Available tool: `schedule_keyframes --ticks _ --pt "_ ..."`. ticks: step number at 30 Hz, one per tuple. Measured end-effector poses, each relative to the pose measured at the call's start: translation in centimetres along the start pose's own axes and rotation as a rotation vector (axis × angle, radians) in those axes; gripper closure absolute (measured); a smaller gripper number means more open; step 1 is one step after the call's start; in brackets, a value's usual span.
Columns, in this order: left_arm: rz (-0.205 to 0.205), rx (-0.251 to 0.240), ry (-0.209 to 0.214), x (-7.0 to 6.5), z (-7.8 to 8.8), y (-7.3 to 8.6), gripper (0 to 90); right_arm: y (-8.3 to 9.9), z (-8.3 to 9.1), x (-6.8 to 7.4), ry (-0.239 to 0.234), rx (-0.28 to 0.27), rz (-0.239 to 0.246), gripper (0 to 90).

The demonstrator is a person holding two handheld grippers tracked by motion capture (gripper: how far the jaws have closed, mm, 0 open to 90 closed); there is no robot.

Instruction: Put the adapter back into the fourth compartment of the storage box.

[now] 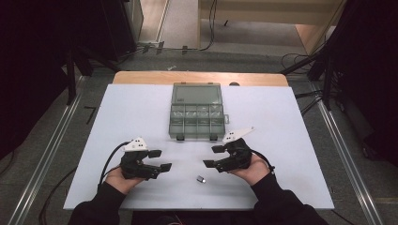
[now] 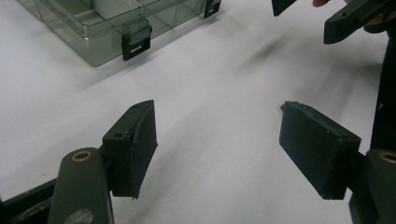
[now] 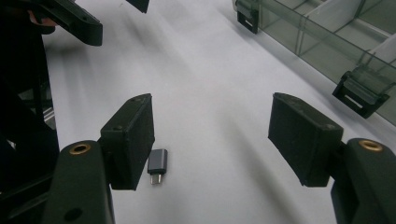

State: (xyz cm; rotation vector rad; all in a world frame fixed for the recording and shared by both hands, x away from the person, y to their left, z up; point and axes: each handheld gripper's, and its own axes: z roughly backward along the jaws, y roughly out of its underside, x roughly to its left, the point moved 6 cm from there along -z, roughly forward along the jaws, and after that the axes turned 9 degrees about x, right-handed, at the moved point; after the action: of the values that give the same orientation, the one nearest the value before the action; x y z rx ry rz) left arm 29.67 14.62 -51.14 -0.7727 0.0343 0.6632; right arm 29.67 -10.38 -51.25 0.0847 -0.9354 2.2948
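Observation:
A clear compartment box (image 1: 196,111) with its lid up lies at the middle of the white board (image 1: 117,122); its black latches (image 2: 136,41) face me. A small grey USB adapter (image 1: 201,178) lies on the board near the front edge, between my two grippers. My left gripper (image 1: 159,160) is held at front left, open and with nothing between its fingers. My right gripper (image 1: 214,156) is at front right, also open and holding nothing. In the right gripper view the adapter (image 3: 157,164) lies just beside the left pad (image 3: 131,137). The box corner (image 3: 327,42) sits to the upper right there.
The white board covers a wooden table (image 1: 197,77) whose far edge shows behind the box. Metal rails (image 1: 51,154) run along both sides on the floor. Cables (image 1: 110,159) trail from the grippers. Dark equipment stands at left and right.

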Motion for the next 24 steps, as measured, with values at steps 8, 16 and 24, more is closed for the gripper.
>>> schedule_keyframes --ticks 8,16,24 --pt "0.006 0.009 0.018 0.0 0.0 0.1 28.0 0.0 -0.5 0.6 -0.001 0.013 0.013 30.1" --pt "0.014 -0.001 0.016 0.3 0.0 0.1 28.0 0.4 -0.8 1.1 0.000 0.023 0.012 30.2" --pt "0.012 0.005 0.015 0.4 0.0 0.1 28.0 0.9 -1.3 1.5 -0.002 0.041 0.013 30.4"
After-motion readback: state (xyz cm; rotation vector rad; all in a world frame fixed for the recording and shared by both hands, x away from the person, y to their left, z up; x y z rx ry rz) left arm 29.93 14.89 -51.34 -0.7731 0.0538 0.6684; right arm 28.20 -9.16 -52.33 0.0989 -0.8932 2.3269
